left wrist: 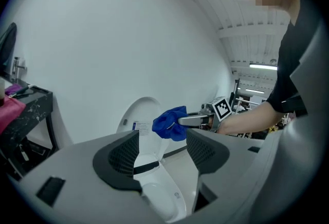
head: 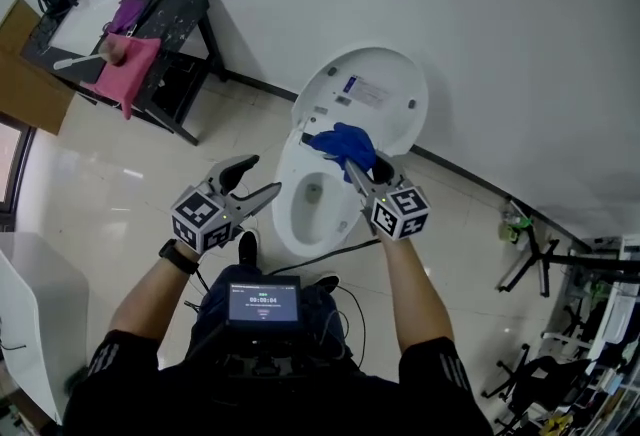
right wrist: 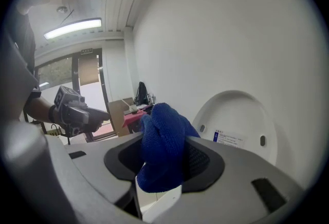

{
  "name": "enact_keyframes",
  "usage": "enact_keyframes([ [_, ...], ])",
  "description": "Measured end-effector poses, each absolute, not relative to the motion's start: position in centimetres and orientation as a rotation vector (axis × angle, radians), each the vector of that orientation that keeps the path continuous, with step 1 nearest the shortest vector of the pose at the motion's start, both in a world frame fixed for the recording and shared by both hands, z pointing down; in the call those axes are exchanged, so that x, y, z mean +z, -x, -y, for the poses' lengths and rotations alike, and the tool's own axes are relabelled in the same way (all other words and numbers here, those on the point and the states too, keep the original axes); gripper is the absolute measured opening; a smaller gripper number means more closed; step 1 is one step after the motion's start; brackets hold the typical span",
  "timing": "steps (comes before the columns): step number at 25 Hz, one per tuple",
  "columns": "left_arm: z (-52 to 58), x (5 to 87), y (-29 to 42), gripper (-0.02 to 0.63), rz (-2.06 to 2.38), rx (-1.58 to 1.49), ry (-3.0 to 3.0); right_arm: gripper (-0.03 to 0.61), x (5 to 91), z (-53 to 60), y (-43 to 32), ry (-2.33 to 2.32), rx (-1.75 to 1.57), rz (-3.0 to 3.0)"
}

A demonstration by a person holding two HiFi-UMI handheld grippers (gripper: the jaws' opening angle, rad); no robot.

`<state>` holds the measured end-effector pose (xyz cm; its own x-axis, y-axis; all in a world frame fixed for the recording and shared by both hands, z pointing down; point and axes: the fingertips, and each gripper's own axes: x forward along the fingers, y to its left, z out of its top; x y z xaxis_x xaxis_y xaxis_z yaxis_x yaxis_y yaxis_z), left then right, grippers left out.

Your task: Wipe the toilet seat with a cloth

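The right gripper (head: 354, 169) was clamped on a bunched blue cloth (head: 343, 145), which filled the gap between its jaws in the right gripper view (right wrist: 162, 151) and spilled over both pads. From the head view the cloth hung over the back of the toilet, near the hinge where the raised lid (head: 375, 99) met the seat (head: 282, 209). No view showed whether the cloth touched the seat. The lid stood upright against the white wall, a printed label on its inner face. The left gripper (head: 266, 174) hovered just left of the bowl with its jaws apart and nothing between them; its own view looked through that gap (left wrist: 162, 151) at the bowl below and at the cloth (left wrist: 169, 123) beyond. The two grippers were near each other but apart. Off to the upper left, well clear of the toilet, a dark table (head: 185, 14) carried a pink rag (head: 128, 69) draped over its edge.
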<state>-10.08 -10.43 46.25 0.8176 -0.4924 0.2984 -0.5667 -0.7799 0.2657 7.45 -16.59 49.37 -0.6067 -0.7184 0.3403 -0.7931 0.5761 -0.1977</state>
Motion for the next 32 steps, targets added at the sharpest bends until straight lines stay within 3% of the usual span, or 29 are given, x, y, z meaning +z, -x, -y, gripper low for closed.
enact_keyframes([
  [22, 12.8, 59.6, 14.9, 0.281, 0.84, 0.34, -2.566, 0.202, 90.6, 19.4, 0.1, -0.92, 0.746, 2.104],
  [32, 12.3, 63.4, 16.3, 0.281, 0.892, 0.335, -2.481, 0.202, 99.6, 20.6, 3.2, -0.807, 0.627, 1.977],
])
